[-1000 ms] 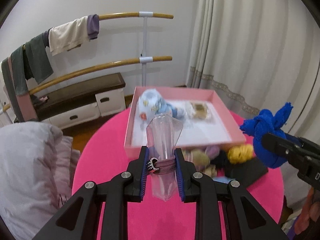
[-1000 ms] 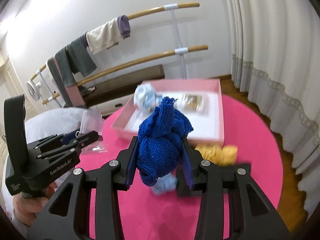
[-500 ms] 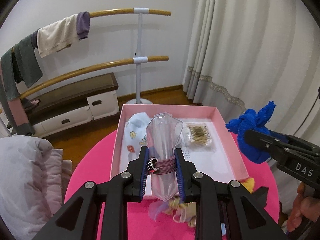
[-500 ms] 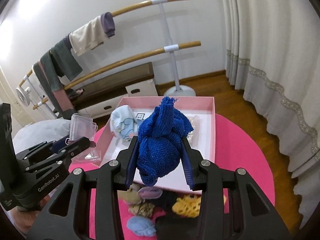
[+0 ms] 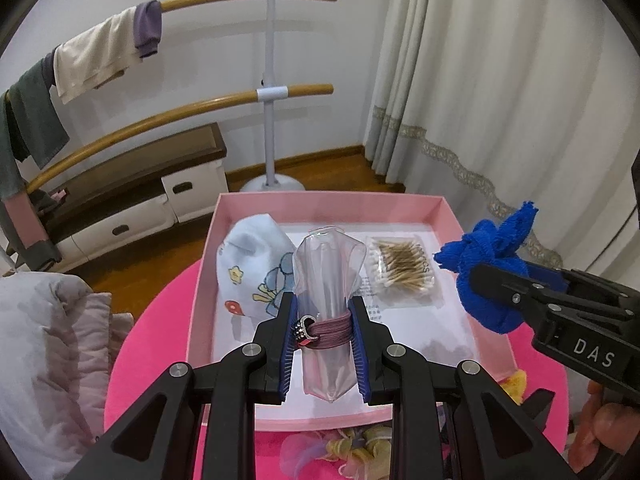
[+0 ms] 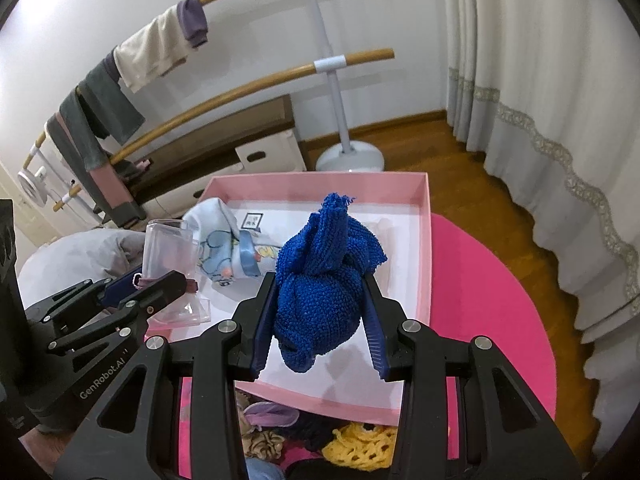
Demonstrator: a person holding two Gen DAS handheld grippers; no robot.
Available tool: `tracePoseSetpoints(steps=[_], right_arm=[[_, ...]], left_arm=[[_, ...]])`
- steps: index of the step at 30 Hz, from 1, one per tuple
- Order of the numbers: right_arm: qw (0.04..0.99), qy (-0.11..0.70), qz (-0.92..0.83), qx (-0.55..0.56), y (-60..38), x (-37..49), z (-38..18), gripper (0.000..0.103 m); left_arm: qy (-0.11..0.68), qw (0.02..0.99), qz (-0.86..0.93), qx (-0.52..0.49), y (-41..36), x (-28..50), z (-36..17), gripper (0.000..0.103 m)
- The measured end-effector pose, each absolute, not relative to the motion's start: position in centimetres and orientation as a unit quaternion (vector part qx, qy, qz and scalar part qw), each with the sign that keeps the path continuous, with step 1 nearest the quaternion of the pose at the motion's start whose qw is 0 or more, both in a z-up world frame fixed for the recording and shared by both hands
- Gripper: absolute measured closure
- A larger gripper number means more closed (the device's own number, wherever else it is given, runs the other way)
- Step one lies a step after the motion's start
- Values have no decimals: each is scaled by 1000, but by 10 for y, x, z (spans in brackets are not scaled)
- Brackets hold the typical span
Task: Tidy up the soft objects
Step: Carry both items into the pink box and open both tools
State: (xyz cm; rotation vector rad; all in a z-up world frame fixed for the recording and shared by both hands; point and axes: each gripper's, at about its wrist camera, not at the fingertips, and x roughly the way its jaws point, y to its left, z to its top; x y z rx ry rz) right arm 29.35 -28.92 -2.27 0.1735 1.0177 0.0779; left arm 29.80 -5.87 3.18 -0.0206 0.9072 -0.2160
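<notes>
My left gripper (image 5: pixel 322 336) is shut on a clear plastic bag (image 5: pixel 328 280) with a mauve hair tie around it, held above the near half of the pink box (image 5: pixel 332 199). My right gripper (image 6: pixel 318 320) is shut on a knotted blue knit cloth (image 6: pixel 320 288), held over the box's near right part (image 6: pixel 424 240). In the box lie a light blue printed cloth (image 5: pixel 252 264) at the left and a pack of cotton swabs (image 5: pixel 402 266) at the right. The right gripper with the blue cloth (image 5: pixel 486 268) shows at the right of the left wrist view.
The box sits on a round pink table (image 6: pixel 488 280). Several small soft items, yellow (image 6: pixel 360 446), beige and purple (image 6: pixel 268 416), lie on the table in front of the box. A grey cushion (image 5: pixel 44 352) lies at the left. A clothes rail (image 5: pixel 272 92), a low cabinet and curtains stand behind.
Both grippers have moved forward and higher over the pink box, each still holding its item. The loose soft items have slid toward the bottom of both views.
</notes>
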Motion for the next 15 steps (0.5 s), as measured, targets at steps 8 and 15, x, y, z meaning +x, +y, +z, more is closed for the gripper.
tracePoseSetpoints(steps=[8,15], right_arm=[[855,511,31,86,-295,307,-46,65],[842,530,23,98,-303,314,-65,58]], left_arm=[[456,884,-101,-6,-70,333,15,80],[471,877,-96,6,-80,358,3,65]])
